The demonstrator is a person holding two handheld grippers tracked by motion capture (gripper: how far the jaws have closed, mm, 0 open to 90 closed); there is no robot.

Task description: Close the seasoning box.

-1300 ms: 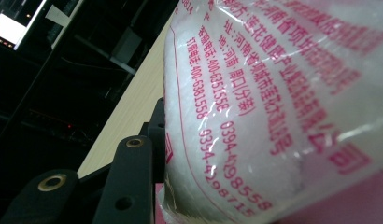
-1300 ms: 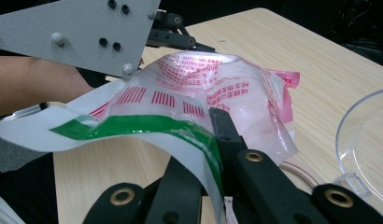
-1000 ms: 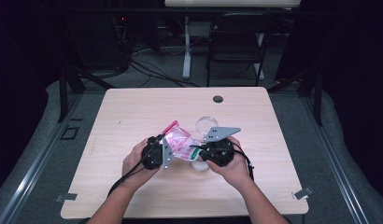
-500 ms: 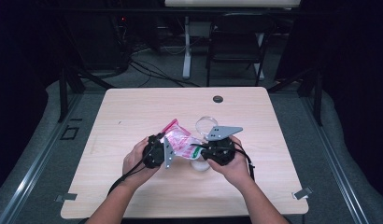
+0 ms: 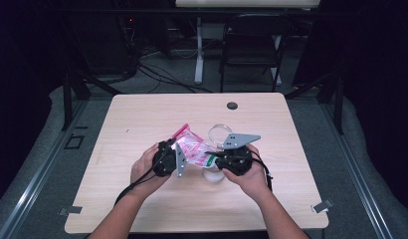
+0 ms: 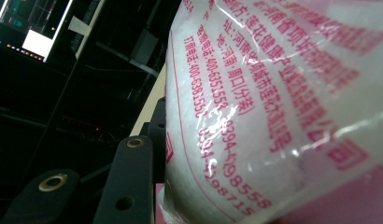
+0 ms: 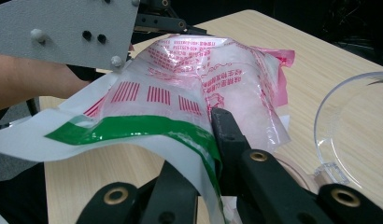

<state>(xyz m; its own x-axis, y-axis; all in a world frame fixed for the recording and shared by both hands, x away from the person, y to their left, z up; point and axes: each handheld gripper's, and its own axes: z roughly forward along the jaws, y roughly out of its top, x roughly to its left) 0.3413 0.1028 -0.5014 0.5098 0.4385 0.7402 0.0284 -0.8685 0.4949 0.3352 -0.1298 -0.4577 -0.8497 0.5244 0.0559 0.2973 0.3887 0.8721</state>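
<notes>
A clear plastic bag with pink print and white powder inside hangs between both grippers over the table's middle. My left gripper is shut on the bag's body. The bag presses against one black finger. My right gripper is shut on the bag's green-striped edge. In the right gripper view the film runs between the jaws of that gripper. Those jaws have just been opening a little, with the film still between them. The left gripper's grey plate shows beyond the bag.
A clear round bowl stands just behind the right gripper, also seen as the bowl at the right. Another clear round piece lies under the bag. The wooden table has a black grommet near its far edge.
</notes>
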